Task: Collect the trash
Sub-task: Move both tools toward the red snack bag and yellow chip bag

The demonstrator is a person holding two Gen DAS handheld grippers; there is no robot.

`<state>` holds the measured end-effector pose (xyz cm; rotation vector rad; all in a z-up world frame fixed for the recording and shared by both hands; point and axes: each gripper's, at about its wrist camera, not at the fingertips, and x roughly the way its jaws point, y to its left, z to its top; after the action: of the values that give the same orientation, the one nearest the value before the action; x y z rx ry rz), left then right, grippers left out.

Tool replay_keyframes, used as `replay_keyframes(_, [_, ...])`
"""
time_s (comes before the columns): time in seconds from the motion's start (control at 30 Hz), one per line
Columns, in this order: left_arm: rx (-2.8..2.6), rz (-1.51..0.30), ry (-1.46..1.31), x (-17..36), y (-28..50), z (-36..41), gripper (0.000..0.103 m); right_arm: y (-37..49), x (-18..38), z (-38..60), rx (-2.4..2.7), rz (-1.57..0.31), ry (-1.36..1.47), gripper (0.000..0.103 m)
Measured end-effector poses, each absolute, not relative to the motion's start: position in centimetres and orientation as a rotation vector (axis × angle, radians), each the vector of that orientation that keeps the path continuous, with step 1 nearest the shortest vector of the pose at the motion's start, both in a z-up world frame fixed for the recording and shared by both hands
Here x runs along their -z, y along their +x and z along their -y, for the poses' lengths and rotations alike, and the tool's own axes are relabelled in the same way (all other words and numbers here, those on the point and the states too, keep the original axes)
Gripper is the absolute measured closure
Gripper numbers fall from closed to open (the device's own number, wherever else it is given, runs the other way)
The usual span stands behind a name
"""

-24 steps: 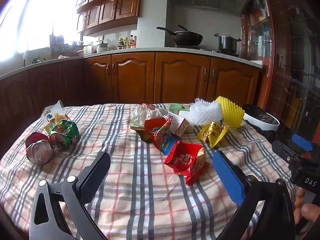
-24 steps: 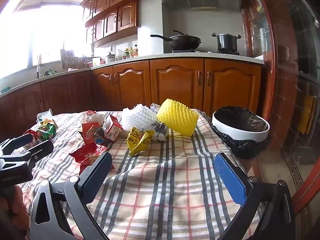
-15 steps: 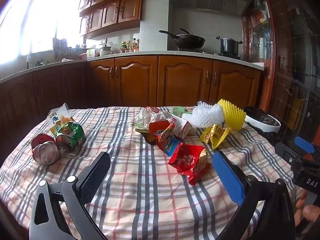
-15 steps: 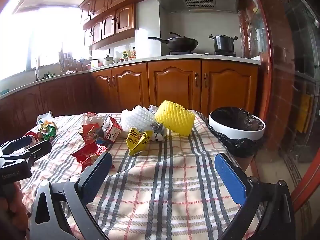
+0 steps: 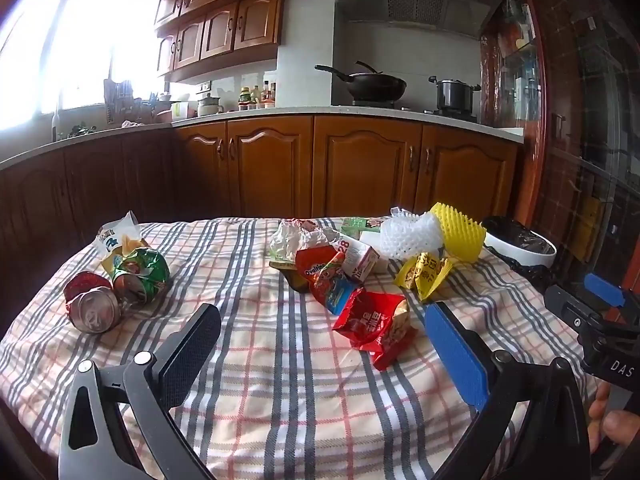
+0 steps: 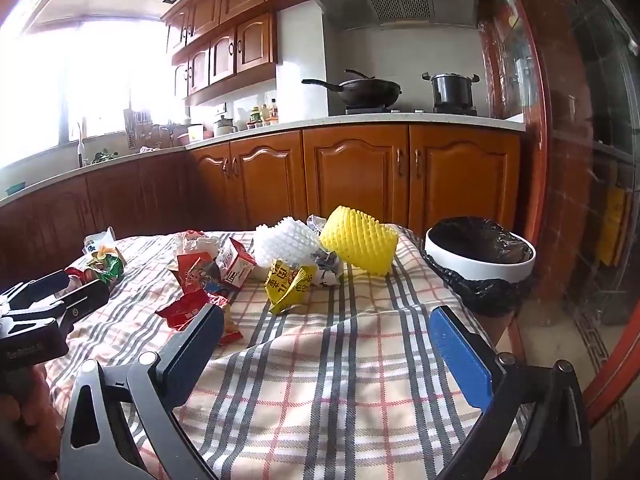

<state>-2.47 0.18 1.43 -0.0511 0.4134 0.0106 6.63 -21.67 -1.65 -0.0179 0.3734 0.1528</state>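
Observation:
Trash lies on a checked tablecloth (image 5: 280, 380). A red snack bag (image 5: 374, 326) lies just ahead of my open, empty left gripper (image 5: 320, 344). Behind it are an Ovaltine wrapper (image 5: 326, 276), a small carton (image 5: 360, 258), a yellow wrapper (image 5: 422, 272), white foam net (image 5: 408, 234) and yellow foam net (image 5: 458, 232). Crushed cans (image 5: 116, 288) lie at the left. My right gripper (image 6: 326, 340) is open and empty over the cloth, short of the yellow wrapper (image 6: 288, 282) and yellow net (image 6: 360, 246). A white bin with a black liner (image 6: 480, 256) stands off the table's right edge.
Wooden kitchen cabinets (image 5: 360, 168) run behind the table, with a wok and pot on the stove (image 5: 372, 88). A glass-fronted cabinet (image 6: 592, 160) stands at the right. The table edge (image 6: 496, 320) drops off beside the bin. The left gripper shows in the right wrist view (image 6: 52, 300).
Both grippers have drawn back and lifted slightly; the trash sits a bit farther and lower in view. Both stay open; nothing was taken hold of.

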Motion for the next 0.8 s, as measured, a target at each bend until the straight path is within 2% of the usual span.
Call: replay_keyframes(0.8, [-0.013,-0.421,-0.063,-0.8,-2.0,-0.5,0.001,6.5,1.2,21.7,-0.180,-0.368,-0.006,0.000])
